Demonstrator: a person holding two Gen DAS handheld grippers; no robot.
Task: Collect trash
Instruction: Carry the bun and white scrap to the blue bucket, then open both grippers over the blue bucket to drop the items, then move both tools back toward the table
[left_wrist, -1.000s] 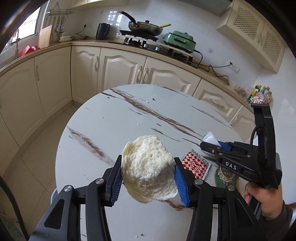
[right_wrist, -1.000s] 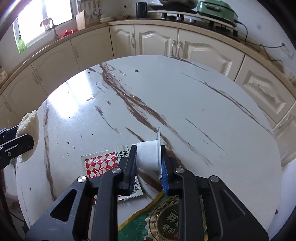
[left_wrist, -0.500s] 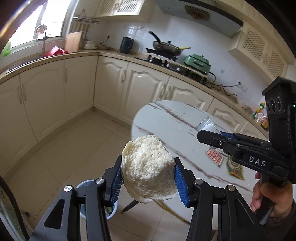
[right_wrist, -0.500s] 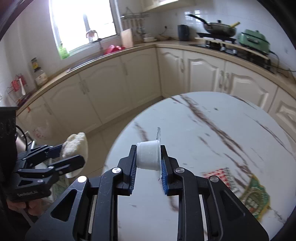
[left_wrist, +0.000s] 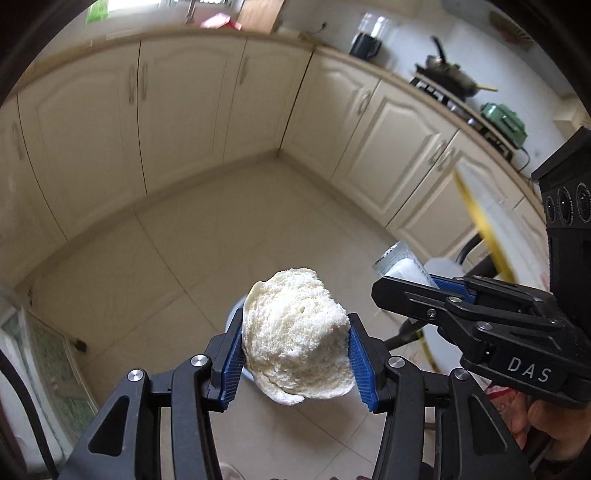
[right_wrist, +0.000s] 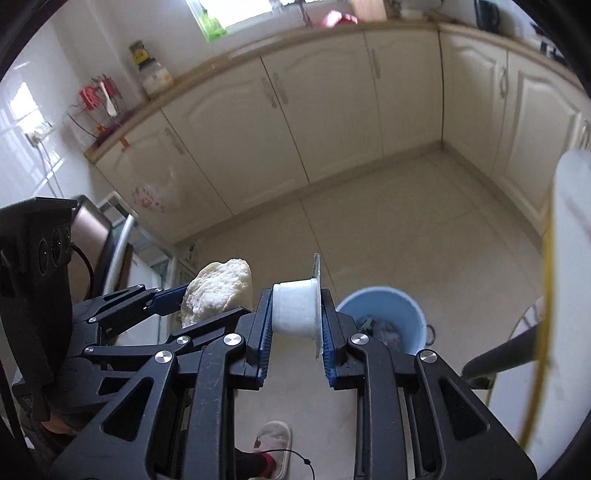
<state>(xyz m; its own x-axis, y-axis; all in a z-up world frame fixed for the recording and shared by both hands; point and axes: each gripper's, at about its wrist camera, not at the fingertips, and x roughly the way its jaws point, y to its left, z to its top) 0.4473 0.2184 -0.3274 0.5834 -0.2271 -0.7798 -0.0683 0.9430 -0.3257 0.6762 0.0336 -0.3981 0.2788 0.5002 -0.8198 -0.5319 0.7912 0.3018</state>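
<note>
Cream-white, crumbly and spongy, the torn lump of bread (left_wrist: 295, 336) is sitting pinched between the blue ribbed pads (left_wrist: 232, 354) of my left gripper (left_wrist: 293, 360), which is gripping it by its two sides over the pale tiled floor (left_wrist: 221, 229); in the right wrist view the same lump (right_wrist: 218, 291) is showing just left of my other tool, the two grippers hanging side by side and close together; my right gripper (right_wrist: 295, 332) is standing narrow, its pads pressing on a small white plastic cup (right_wrist: 295, 312) lying on its side, the cup's peeled foil lid (right_wrist: 316, 267) sticking up at the rim end; in the left wrist view that cup (left_wrist: 404, 267) is peeking out past the black fingers of the right gripper, which is marked DAS; a round light-blue plastic bucket (right_wrist: 384, 299) is standing on the floor just beyond and right of the right gripper's tips, with crumpled scraps already lying inside it; neither piece of trash is in the bucket yet; the white round tabletop with a yellow edge (right_wrist: 569, 236) is blurring past at the right border; cream kitchen cabinets (right_wrist: 332, 110) are curving around the room behind; my foot in a pale slipper (right_wrist: 275, 443) is showing at the bottom.
</note>
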